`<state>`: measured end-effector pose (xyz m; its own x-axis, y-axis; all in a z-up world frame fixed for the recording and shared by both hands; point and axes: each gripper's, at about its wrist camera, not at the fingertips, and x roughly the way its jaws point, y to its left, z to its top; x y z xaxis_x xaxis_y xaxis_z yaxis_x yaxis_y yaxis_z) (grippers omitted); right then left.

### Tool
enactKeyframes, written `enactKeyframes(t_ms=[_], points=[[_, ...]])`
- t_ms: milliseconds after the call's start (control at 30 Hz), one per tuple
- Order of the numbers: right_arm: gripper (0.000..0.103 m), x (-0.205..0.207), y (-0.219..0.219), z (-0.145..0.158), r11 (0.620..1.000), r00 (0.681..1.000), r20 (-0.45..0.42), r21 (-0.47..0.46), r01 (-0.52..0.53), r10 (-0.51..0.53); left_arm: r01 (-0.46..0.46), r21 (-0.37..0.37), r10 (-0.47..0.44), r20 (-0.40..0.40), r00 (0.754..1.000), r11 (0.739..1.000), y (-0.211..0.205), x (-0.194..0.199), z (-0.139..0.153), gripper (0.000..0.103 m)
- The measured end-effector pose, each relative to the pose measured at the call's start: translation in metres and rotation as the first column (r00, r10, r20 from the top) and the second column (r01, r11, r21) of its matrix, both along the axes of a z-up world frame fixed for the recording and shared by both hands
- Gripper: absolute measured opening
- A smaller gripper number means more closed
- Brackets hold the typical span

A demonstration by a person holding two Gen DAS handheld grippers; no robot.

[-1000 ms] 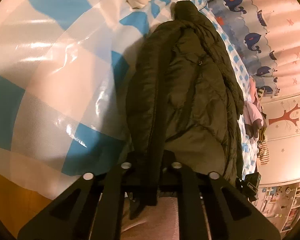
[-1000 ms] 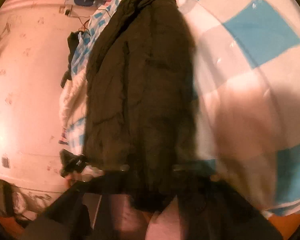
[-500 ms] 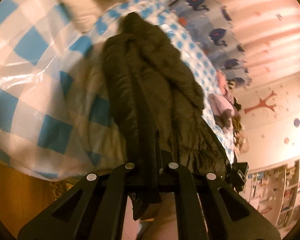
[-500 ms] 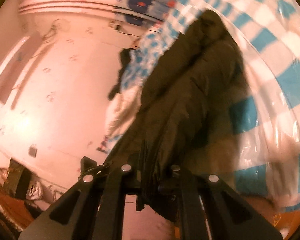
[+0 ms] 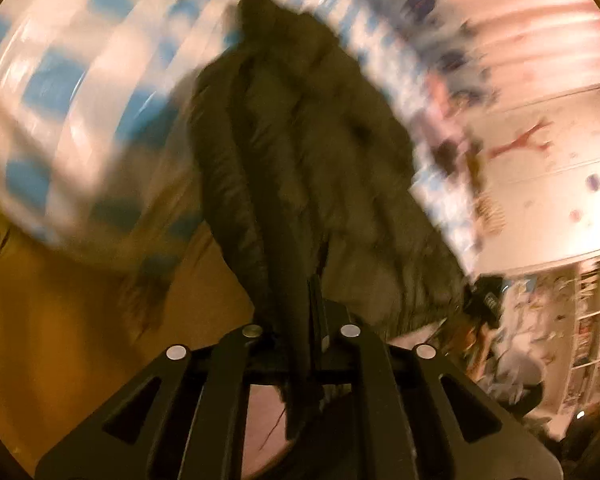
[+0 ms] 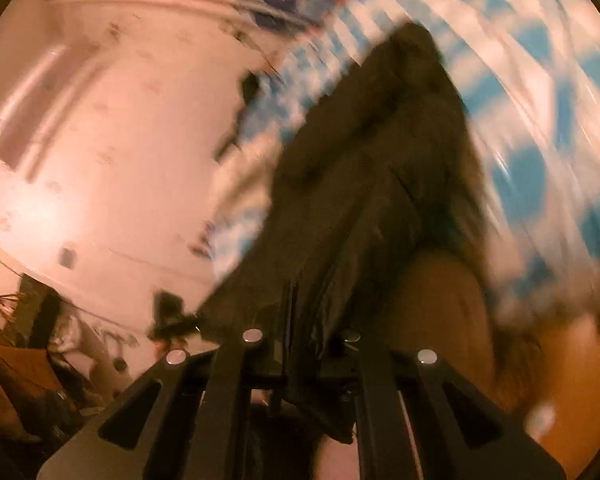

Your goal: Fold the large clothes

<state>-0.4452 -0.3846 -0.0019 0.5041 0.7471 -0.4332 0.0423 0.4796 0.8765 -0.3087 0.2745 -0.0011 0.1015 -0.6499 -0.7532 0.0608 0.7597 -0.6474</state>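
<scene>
Both views are smeared with motion blur, so fine detail is lost. On the left side, the left gripper (image 5: 300, 344) has its fingers pinched tight on the hem edge of a dark olive puffer jacket (image 5: 300, 152), a strip of fabric hanging down between them. From there the jacket stretches away over the bed (image 5: 60, 92), whose blue-and-white checked cover lies to the left of it, with the bed's edge and an orange-brown floor (image 5: 52, 340) below. The other gripper's black tip (image 5: 488, 300) shows at the jacket's far hem corner.

On the right side, the right gripper (image 6: 302, 344) likewise has its fingers closed narrow on the jacket (image 6: 380, 184) hem, the cloth bunched between them. A pink wall (image 6: 112, 140) stands left of the jacket, the checked cover (image 6: 540, 100) to its right.
</scene>
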Motion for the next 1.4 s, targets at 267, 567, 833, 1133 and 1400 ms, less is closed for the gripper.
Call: enactKeyframes(t_ms=[267,567,833,1133,1400], points=[[0.051,-0.020,-0.065,-0.019,0.961,0.964,-0.115,-0.168,0.220,-0.240,-0.242,0.335,0.225,0.089,0.970,0.911,0.073,0.023,0.012,0.033],[0.071,0.176,-0.008,0.062,0.861,0.977,0.153,-0.465,0.207,-0.152,-0.213,0.259,0.086,0.427,0.900,0.942,-0.085,0.159,0.057,0.061],[0.070,0.327,0.028,-0.014,0.693,0.988,-0.009,-0.713,0.102,-0.154,-0.331,0.176,0.231,0.429,0.873,0.927,-0.165,0.256,0.007,0.070],[0.013,0.340,0.041,0.002,0.671,0.992,0.119,-0.732,0.123,-0.053,-0.314,0.207,0.228,0.355,0.907,0.927,-0.168,0.278,-0.038,0.070],[0.013,0.348,0.023,0.036,0.537,0.972,0.220,-0.812,0.231,-0.085,-0.326,0.238,0.190,0.460,0.867,0.915,-0.189,0.283,-0.012,0.078]])
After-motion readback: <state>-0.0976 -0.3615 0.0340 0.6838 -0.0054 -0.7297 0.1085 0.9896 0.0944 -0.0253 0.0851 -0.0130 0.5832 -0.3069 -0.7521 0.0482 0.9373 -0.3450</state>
